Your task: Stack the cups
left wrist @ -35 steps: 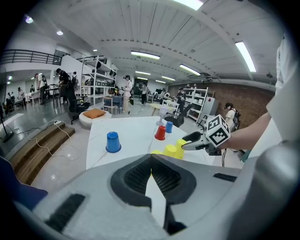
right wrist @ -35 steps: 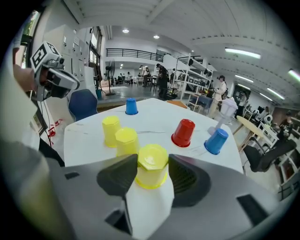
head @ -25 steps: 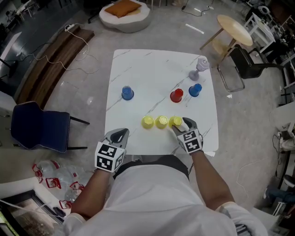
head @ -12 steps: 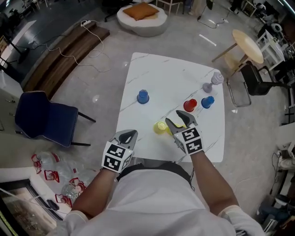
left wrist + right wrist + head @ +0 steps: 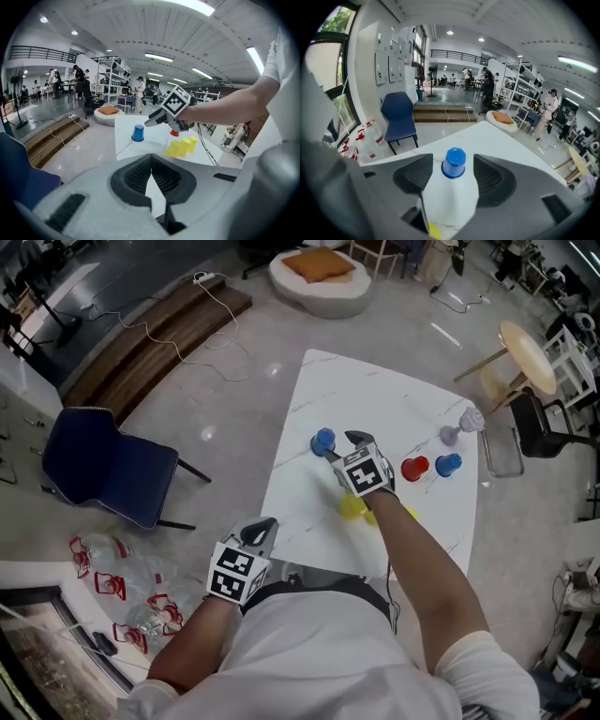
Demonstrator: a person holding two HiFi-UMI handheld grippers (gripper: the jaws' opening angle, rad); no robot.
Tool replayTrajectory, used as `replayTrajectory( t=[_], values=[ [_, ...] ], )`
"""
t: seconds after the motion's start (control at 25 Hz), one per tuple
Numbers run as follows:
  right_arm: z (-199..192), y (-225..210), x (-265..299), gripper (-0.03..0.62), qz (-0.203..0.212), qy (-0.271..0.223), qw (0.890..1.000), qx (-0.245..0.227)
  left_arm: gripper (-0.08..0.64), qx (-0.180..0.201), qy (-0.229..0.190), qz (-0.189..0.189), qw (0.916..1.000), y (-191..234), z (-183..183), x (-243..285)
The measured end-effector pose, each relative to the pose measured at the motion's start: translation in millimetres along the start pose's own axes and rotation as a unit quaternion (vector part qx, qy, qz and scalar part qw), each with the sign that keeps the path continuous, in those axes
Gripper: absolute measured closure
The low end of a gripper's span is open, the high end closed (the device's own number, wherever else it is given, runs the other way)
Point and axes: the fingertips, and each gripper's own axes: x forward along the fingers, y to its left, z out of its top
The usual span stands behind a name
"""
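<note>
No stack yet: yellow cups, red cup and both blues stand separate on worktop. Right tool opening, straddling blue cup, pads clear. Left tool clenched, empty.

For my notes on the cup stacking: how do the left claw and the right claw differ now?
Left claw has its jaws together and is empty; right claw has its jaws apart and opening, with an upside-down blue cup between them, not pressed. Left claw hangs at the near edge of the table; right claw reaches out over it. Both carry a marker cube.
</note>
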Motion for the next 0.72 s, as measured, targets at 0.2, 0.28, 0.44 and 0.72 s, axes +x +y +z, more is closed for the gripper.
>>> replayTrajectory(
  t=[0.2, 0.28, 0.44, 0.72],
  values=[
    [-3.9, -3.7, 37.8, 0.313, 0.007, 0.038, 0.999, -0.013, 0.551, -0.021, 0.002, 0.019, 0.9996, 18.5, -13.8, -15.8],
    [-6.7, -4.7, 47.7, 0.311, 0.01, 0.05, 0.999, -0.016, 0.551, -0.03, 0.003, 0.027, 0.9992, 25.5, -18.5, -20.3],
    [-6.7, -9.3, 64.4, 0.319, 0.003, 0.048, 0.999, -0.019, 0.551, -0.046, 0.003, 0.038, 0.9982, 32.6, -26.3, -25.9],
    [-10.7, -9.5, 54.7, 0.377, 0.0, 0.05, 0.999, -0.011, 0.551, -0.046, 0.004, 0.031, 0.9985, 29.8, -30.2, -23.9]
  ],
)
